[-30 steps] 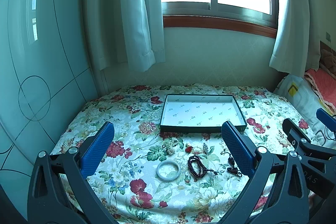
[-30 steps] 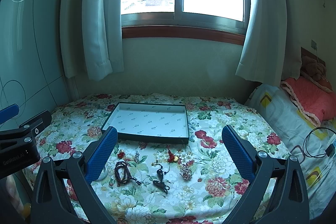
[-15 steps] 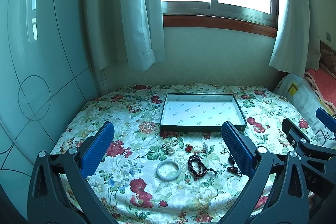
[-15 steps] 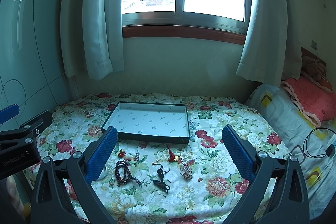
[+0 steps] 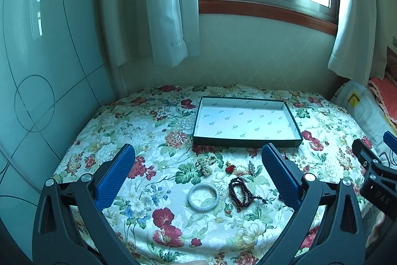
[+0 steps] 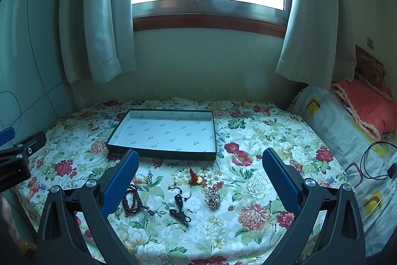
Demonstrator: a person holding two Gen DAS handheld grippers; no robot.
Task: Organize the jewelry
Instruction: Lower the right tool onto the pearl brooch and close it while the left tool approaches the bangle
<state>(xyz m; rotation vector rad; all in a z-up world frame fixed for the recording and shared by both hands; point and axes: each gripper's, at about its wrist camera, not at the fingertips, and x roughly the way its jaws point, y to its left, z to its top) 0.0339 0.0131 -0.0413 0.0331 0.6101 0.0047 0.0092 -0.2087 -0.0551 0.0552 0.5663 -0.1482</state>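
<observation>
left gripper [image 5: 198, 165] released, nothing held | right gripper [image 6: 198, 165] released, nothing held | white bangle [image 5: 203, 196] and dark bead bracelet [image 5: 240, 193] on bed just ahead between left fingers | tray [image 5: 248, 140] beyond them

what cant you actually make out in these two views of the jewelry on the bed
- Black corded piece: hidden in the left wrist view behind the left gripper's right finger; in the right wrist view too small to tell what it is.
- White bangle: not visible in the right wrist view, likely behind the right gripper's left finger.
- Dark bead strand: partly covered by that same finger.
- Tray print: too small to read.
</observation>
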